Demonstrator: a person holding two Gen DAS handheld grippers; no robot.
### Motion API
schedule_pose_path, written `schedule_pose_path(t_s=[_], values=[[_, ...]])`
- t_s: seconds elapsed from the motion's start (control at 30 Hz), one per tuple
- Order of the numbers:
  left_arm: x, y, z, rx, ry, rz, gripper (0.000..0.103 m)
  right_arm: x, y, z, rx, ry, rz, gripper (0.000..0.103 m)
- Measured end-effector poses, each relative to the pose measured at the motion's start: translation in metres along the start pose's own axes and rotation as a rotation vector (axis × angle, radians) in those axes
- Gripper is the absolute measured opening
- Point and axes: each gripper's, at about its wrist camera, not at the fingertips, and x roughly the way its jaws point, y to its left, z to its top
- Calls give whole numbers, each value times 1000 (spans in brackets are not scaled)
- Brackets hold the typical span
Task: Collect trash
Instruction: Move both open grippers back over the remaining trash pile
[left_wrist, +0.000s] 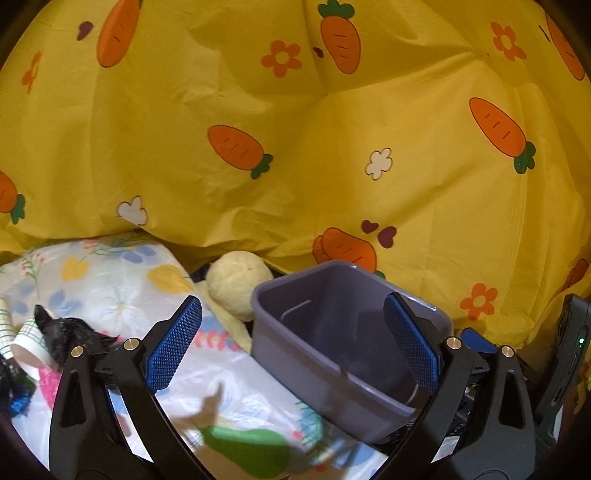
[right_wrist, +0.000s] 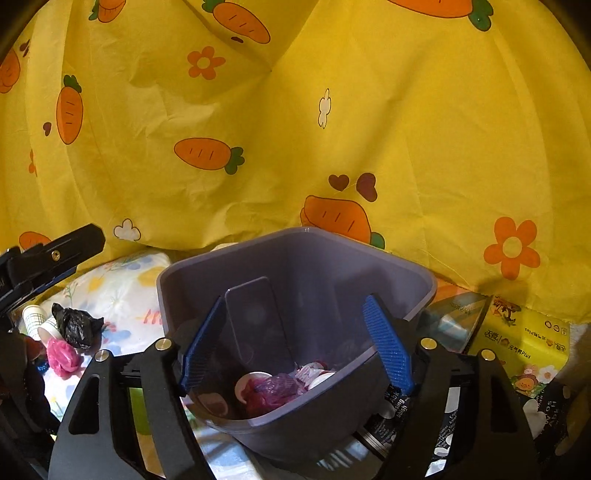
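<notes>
The left gripper (left_wrist: 291, 343) stands with its blue-padded fingers (left_wrist: 175, 343) spread wide and nothing between the pads; the near left corner of the grey bin (left_wrist: 295, 354) sits in the gap, touching neither pad, with the right pad over the bin's open mouth. The loose trash lies to the left of and beyond the left finger, well outside the gap — a crumpled black bag (left_wrist: 64, 336) resting against a tipped paper cup (left_wrist: 27, 341), with a scrap of pink (left_wrist: 48, 380) just below them, all on the flowered white sheet (left_wrist: 122, 280). A pale yellow plush ball (left_wrist: 238, 282) sits against the bin's far left side. The right gripper (right_wrist: 295, 350) is also spread, its pads astride the bin's near wall: the left pad outside the wall, the right one (right_wrist: 388, 347) inside the rim, neither visibly pressing on the plastic. Down in the bin, between and just beyond the fingertips, lie a crumpled pink bag (right_wrist: 269, 393) and some white cups (right_wrist: 319, 373). From this view the black bag (right_wrist: 75, 326), cup (right_wrist: 35, 319) and pink wad (right_wrist: 62, 356) lie far to the left. A yellow tissue pack (right_wrist: 524, 339) sits right of the bin, and the yellow carrot-print cloth (right_wrist: 332, 129) hangs behind everything.
</notes>
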Motion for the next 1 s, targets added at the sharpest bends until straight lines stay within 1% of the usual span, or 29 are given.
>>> schedule_pose_path(t_s=[0.03, 0.07, 0.3, 0.37, 0.43, 0.53, 0.67, 0.8, 1.0], values=[[-7, 5, -2, -5, -5, 20, 97, -3, 2, 0, -1, -10, 4, 85], [-14, 9, -4, -7, -7, 44, 97, -7, 5, -1, -3, -17, 10, 86], [-70, 45, -18, -43, -41, 221, 97, -28, 30, -8, -19, -43, 72, 89], [-86, 55, -23, -43, -47, 280, 97, -32, 39, -11, -22, -42, 103, 90], [-101, 65, -29, -42, -51, 340, 97, -34, 49, -14, -30, -35, 137, 95], [-119, 84, -38, -66, -53, 410, 97, -33, 70, -20, -68, -9, 173, 95], [-139, 110, -48, -117, -47, 474, 97, -35, 98, -27, -108, 10, 229, 95], [-154, 126, -54, -116, -52, 556, 97, -36, 124, -31, -143, 26, 279, 95], [-170, 150, -66, -139, -46, 630, 97, -34, 165, -36, -196, 52, 334, 95]])
